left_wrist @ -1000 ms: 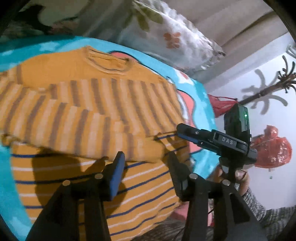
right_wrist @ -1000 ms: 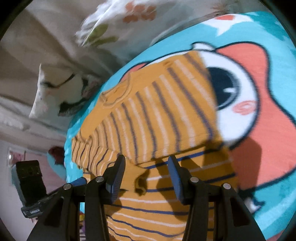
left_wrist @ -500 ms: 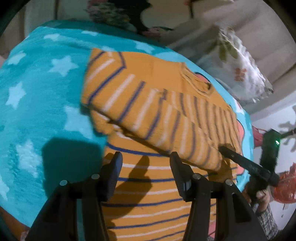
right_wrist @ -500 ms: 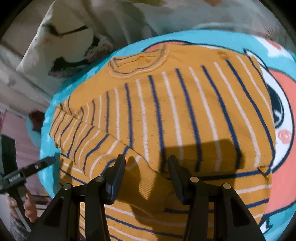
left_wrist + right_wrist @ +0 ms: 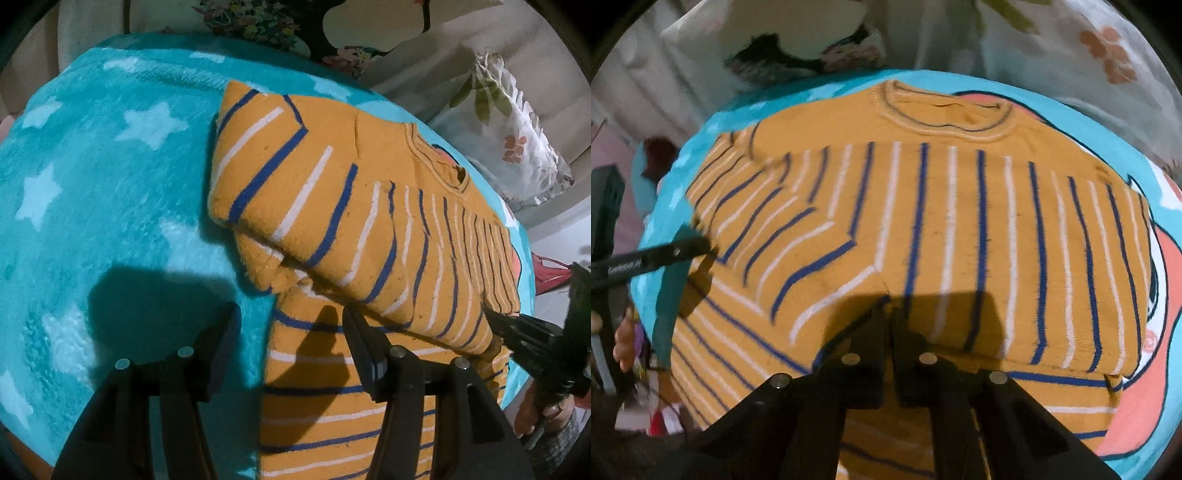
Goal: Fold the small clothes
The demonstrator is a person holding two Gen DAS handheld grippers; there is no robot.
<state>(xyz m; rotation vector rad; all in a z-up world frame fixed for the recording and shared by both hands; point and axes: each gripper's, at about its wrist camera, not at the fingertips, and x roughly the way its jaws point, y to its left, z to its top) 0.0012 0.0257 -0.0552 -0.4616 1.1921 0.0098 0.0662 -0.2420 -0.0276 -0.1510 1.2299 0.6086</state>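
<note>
Here: mustard knit sweater with blue and white stripes [image 5: 332,206], sleeves folded across, on teal star-print fleece blanket [image 5: 110,166]; left gripper [image 5: 291,332] fingers released, just widening, nothing clamped; right gripper [image 5: 890,332] fingers clenched on sweater's folded edge

Light: bright and hard, from behind the cameras.
Shadows: dark, sharp-edged gripper shadows on the blanket [image 5: 122,221] and sweater [image 5: 945,229].
Blur: right wrist view is smeared; left wrist view crisp.
Distortion: strong fisheye bulge, black corners.
Colour: saturated, slightly noisy.
</note>
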